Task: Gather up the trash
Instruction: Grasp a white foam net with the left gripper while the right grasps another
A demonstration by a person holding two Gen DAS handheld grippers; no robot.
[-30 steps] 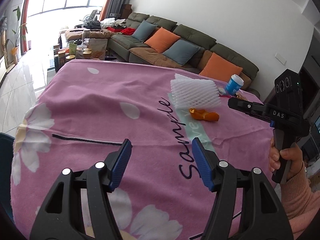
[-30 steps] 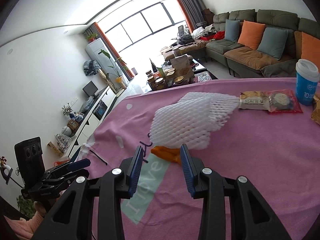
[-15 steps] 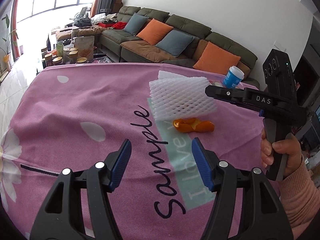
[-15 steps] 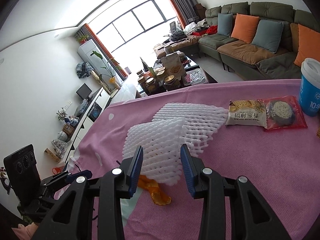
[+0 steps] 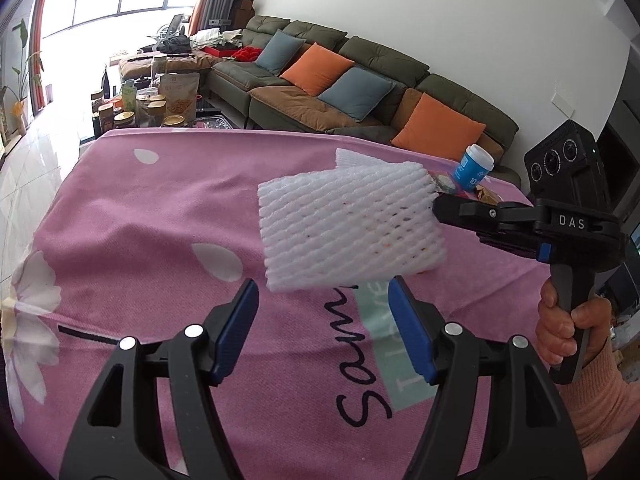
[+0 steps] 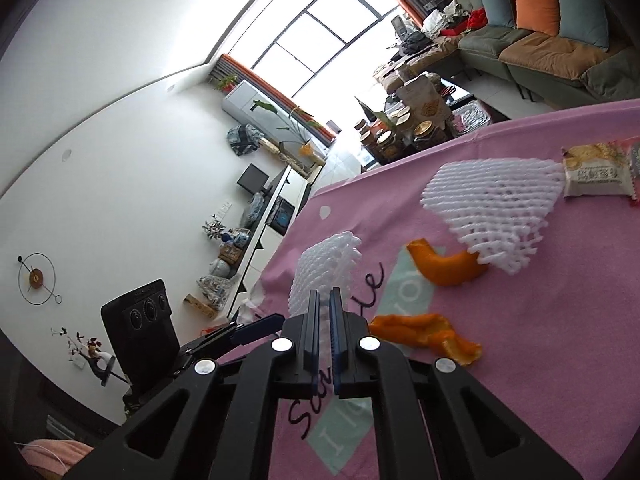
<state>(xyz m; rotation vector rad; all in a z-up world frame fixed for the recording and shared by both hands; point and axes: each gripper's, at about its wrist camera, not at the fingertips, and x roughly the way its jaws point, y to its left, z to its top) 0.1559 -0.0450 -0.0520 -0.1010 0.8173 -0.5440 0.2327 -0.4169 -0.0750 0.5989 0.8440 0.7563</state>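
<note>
My right gripper is shut on the edge of a white foam net and holds it off the pink tablecloth. In the left wrist view the same foam net hangs from the right gripper, its lower edge just ahead of my left gripper. The left jaws are opening and nothing is pressed between them. A second foam net lies on the cloth. Two pieces of orange peel lie beside it.
A snack packet lies past the second net, and a blue paper cup stands at the table's far right edge. A person's hand in a pink sleeve grips the right tool. A sofa and a cluttered low table stand behind.
The right jaws closed on one foam net and lifted it off the cloth towards the left gripper, with the wrist rolling. The peel it covered now shows. The left gripper moved closer.
</note>
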